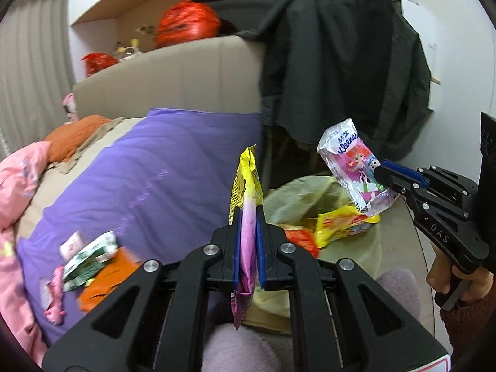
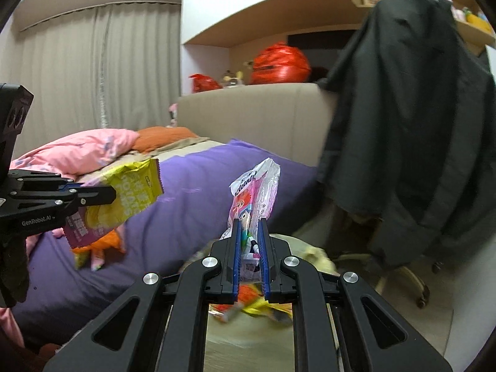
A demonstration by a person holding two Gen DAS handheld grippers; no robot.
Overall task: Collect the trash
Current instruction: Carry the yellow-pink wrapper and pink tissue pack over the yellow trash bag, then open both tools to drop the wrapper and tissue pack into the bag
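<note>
My left gripper [image 1: 249,214] is shut on a yellow and purple snack wrapper [image 1: 246,183], held edge-on above the bed's edge; the wrapper also shows in the right wrist view [image 2: 124,198]. My right gripper [image 2: 250,226] is shut on a pink Kleenex tissue pack wrapper [image 2: 259,186], and from the left wrist view [image 1: 379,172] it holds that wrapper [image 1: 350,161] over a bin lined with a pale green bag [image 1: 297,198]. The bin holds yellow and orange wrappers [image 1: 338,226]. Several wrappers [image 1: 90,257] lie on the purple bedsheet [image 1: 155,179].
A dark jacket [image 1: 341,55] hangs over a wheeled chair right of the bed. A beige headboard [image 1: 173,77] stands behind, with red bags [image 1: 186,21] on the ledge. Pink bedding [image 2: 83,152] and an orange pillow [image 2: 161,136] lie at the far left.
</note>
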